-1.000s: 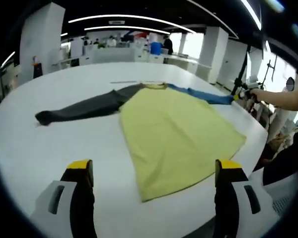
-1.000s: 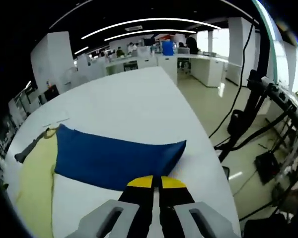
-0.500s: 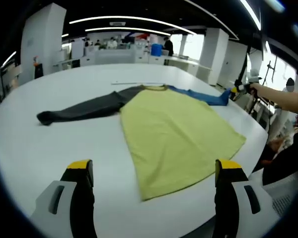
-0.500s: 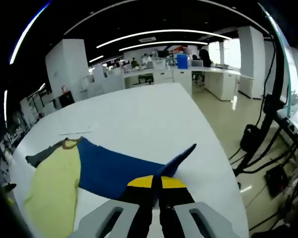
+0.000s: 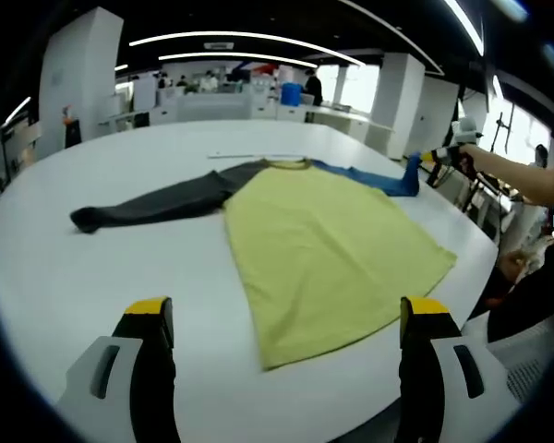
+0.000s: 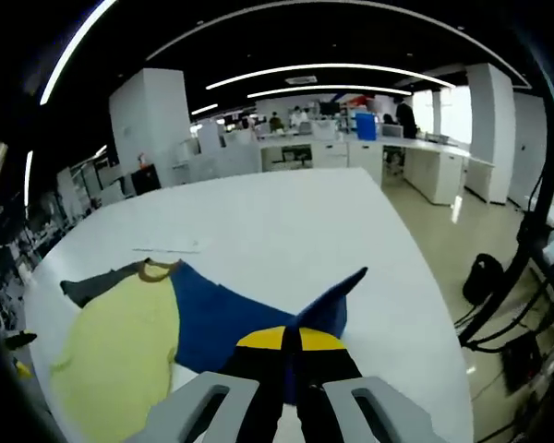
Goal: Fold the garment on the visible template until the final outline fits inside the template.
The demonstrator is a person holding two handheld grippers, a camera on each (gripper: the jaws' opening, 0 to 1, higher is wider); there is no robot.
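On the white table point(image 5: 55, 268), the right gripper point(image 6: 291, 340) pinches the shirt's point(image 5: 323, 245) blue sleeve point(image 6: 249, 318) cuff, lifted off it, while the left gripper point(image 5: 286, 318) hovers wide-jawed near the hem.

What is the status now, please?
Right claw shut on blue sleeve, cuff lifted. Left claw open, above the table. Shirt flat, grey sleeve spread out. Nothing in the way.
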